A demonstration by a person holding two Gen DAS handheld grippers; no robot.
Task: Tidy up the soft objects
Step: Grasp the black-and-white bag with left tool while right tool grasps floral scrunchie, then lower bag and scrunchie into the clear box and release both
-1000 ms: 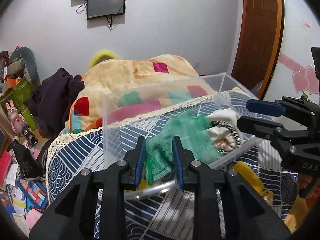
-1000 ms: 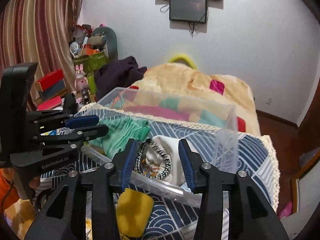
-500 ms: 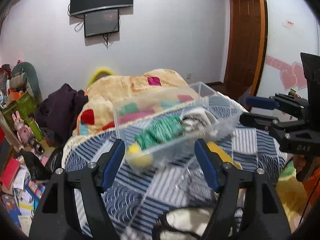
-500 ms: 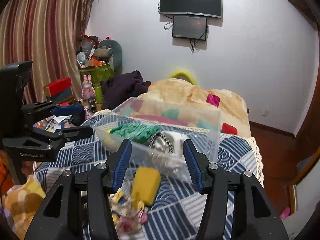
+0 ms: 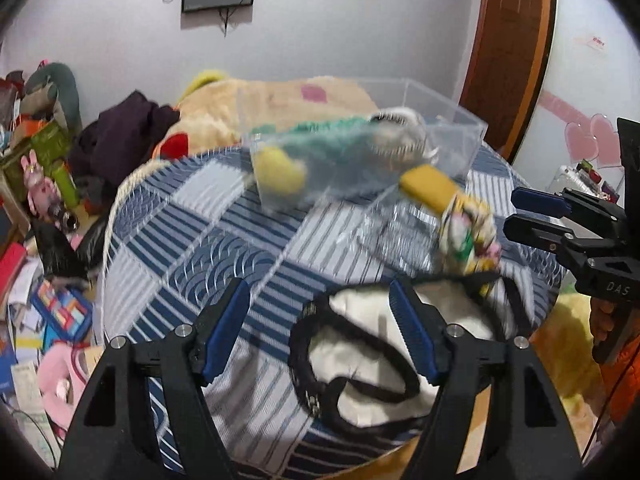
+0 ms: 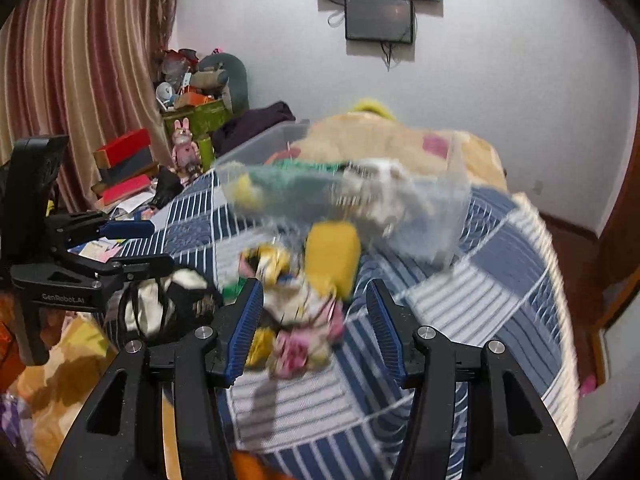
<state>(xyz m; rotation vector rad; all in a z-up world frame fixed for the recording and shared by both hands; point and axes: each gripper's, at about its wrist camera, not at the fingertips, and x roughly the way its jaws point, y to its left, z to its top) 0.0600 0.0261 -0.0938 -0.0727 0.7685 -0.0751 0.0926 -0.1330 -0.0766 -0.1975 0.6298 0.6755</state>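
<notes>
Both my left hand-held gripper (image 5: 320,330) and right hand-held gripper (image 6: 316,326) are spread wide. The white cloth pouch with black straps (image 5: 372,344) at the bed's (image 5: 208,256) near edge looks light and floppy; I would pinch its strap.

A wall-mounted screen (image 6: 379,20), striped curtain (image 6: 80,72) and wooden door (image 5: 508,52) surround the cluttered room.

Support surface: bed with blue-and-white patchwork quilt (image 5: 224,240), cream fringe along its edge. Directly on the quilt: clear plastic bin (image 5: 460,136) toward the far side; yellow sponge-like block (image 5: 428,190) just in front of the bin, touching or nearly so (blurred); floral fabric bundle (image 6: 296,320) beside the block; white cloth item with black trim (image 5: 372,344) at the near edge. A beige patterned blanket (image 5: 288,100) lies heaped beyond the bin.
</notes>
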